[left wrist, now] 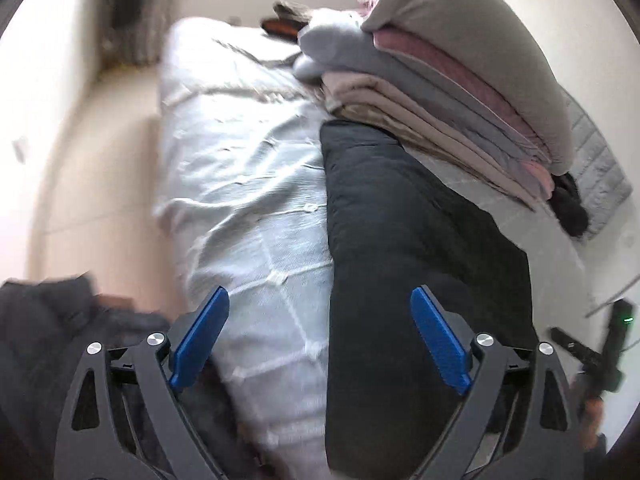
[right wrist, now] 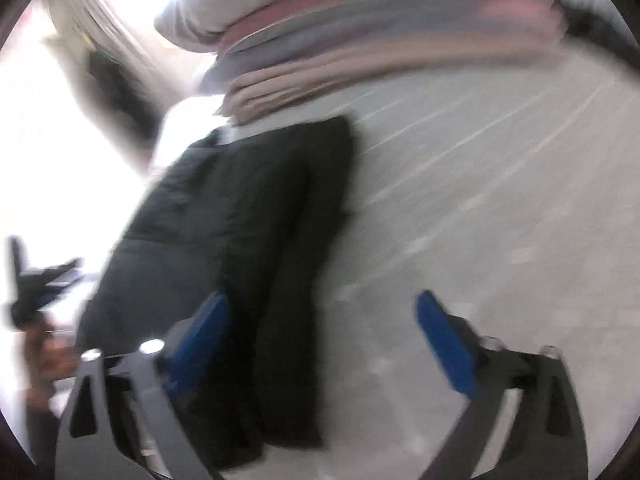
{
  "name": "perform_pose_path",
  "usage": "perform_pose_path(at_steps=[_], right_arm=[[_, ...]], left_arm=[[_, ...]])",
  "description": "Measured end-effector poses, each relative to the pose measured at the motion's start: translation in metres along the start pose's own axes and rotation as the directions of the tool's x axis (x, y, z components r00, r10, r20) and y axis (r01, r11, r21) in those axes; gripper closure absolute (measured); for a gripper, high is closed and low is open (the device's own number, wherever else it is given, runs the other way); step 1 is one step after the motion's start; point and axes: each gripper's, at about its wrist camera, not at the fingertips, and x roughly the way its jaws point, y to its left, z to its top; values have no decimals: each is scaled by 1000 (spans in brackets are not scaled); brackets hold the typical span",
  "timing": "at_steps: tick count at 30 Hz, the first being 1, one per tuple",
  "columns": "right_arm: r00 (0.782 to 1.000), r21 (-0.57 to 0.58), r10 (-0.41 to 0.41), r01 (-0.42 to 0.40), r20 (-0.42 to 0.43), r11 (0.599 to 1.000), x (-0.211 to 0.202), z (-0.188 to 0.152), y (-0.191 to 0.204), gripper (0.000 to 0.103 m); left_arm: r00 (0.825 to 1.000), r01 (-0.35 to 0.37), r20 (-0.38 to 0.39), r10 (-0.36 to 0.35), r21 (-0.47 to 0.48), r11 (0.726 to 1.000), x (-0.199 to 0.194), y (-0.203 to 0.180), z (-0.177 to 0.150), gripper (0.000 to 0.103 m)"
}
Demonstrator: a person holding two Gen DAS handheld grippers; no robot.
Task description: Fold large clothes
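A folded black garment lies lengthwise on the bed; it also shows, blurred, in the right wrist view. My left gripper is open and empty, above the garment's near left edge and the white bedspread. My right gripper is open and empty, hovering over the garment's near right side. The right gripper shows at the left wrist view's lower right edge. The left gripper shows at the right wrist view's left edge. More dark clothing lies at the lower left.
A tall stack of folded clothes and blankets, grey, pink and beige, sits at the far end of the black garment, also in the right wrist view. Pale floor lies left of the bed. A grey quilted item lies at the right.
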Motion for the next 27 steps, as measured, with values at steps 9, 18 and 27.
perform_pose_path(at_steps=[9,18,27], right_arm=[[948,-116,-12,51,317,992,-108,-59,42,7],[952,-66,-92,116,290,991,-103,-75,74,7],[939,-93,-184,219,292,971,-98,-87,90,7]], left_arm=[[996,-63,71,56,98,993,-66,-61,-71,12],[995,-80,71,73,105,991,-57,-91,-94,12],[986,-134,114,122,106,985,-60,-96,-94,11]])
